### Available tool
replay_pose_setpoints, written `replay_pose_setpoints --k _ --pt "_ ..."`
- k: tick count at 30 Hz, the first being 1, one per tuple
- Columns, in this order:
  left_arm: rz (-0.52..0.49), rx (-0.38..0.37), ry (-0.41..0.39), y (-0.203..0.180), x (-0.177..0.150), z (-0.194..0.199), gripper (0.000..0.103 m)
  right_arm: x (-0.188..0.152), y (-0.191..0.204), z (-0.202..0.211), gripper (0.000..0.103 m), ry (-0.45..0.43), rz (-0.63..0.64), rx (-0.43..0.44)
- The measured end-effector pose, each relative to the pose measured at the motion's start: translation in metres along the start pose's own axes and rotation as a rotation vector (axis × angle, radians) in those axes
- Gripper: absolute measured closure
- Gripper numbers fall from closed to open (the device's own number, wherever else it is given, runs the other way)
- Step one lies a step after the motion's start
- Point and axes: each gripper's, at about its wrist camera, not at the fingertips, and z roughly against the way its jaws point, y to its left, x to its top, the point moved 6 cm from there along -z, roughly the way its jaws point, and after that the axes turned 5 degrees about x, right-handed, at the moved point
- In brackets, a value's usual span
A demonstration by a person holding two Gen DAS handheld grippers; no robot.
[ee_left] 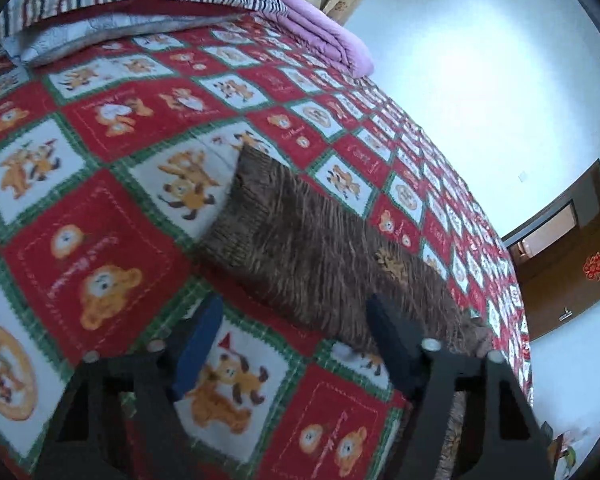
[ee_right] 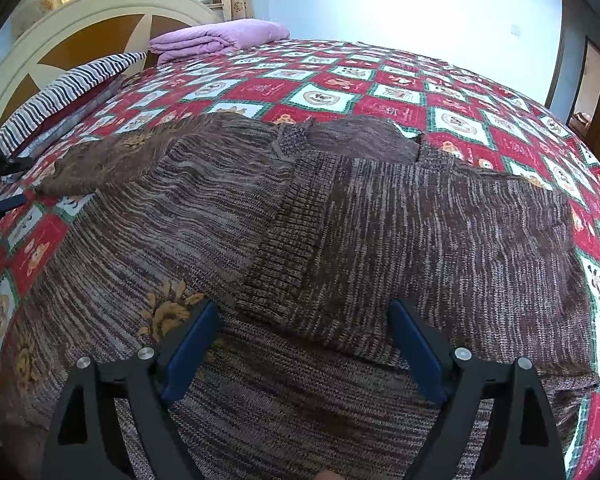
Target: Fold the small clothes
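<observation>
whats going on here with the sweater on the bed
A person with a handheld gripper in each hand is folding a brown knit sweater spread on a bed with a red bear-print blanket. One sleeve is already folded across the body. The right gripper hovers over that sleeve's cuff, jaws open and empty. The left gripper is over the other sleeve, which is stretched out on the blanket, jaws also open, gripping nothing.

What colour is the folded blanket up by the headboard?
Lilac-purple, plain with no pattern. The folded blanket shows best in the right wrist view.
</observation>
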Motion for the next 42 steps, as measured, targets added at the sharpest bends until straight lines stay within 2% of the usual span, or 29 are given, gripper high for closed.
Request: replay_pose_setpoints --k 2,5,13,15,16,17,19,21,28,37,42 --pt "0.024 -0.024 0.024 -0.001 -0.001 -0.010 0.036 0.000 -0.001 0.000 0.014 -0.003 -0.003 0.004" --pt "0.048 -0.012 0.040 0.002 0.000 -0.024 0.036 0.000 0.000 0.001 0.014 -0.005 -0.003 0.004" --pt "0.055 0.035 -0.034 0.005 0.019 -0.035 0.038 -0.001 0.000 0.001 0.014 -0.005 -0.004 0.004" --pt "0.041 0.056 -0.058 0.007 0.026 -0.037 0.047 -0.001 -0.001 0.001 0.014 -0.007 -0.005 0.005" --pt "0.034 0.068 -0.068 0.008 0.029 -0.038 0.057 -0.001 -0.001 0.001 0.014 -0.006 -0.005 0.005" --pt "0.022 0.077 -0.071 0.010 0.032 -0.039 0.073 -0.001 -0.001 0.001 0.014 -0.008 -0.006 0.006" --pt "0.014 0.065 -0.054 0.012 0.034 -0.042 0.092 0.000 -0.001 0.002 0.014 -0.010 -0.008 0.008" --pt "0.002 0.065 -0.059 0.013 0.035 -0.039 0.092 0.000 -0.001 0.002 0.014 -0.010 -0.008 0.008" --pt "-0.081 0.061 -0.164 -0.009 0.049 -0.001 0.093 0.000 -0.002 0.003 0.014 -0.011 -0.009 0.007" --pt "-0.155 0.005 -0.212 -0.055 0.062 0.026 0.093 0.000 -0.002 0.003 0.014 -0.012 -0.010 0.010" --pt "-0.254 -0.039 -0.267 -0.103 0.055 0.048 0.093 0.003 -0.002 0.004 0.014 -0.017 -0.020 0.020"
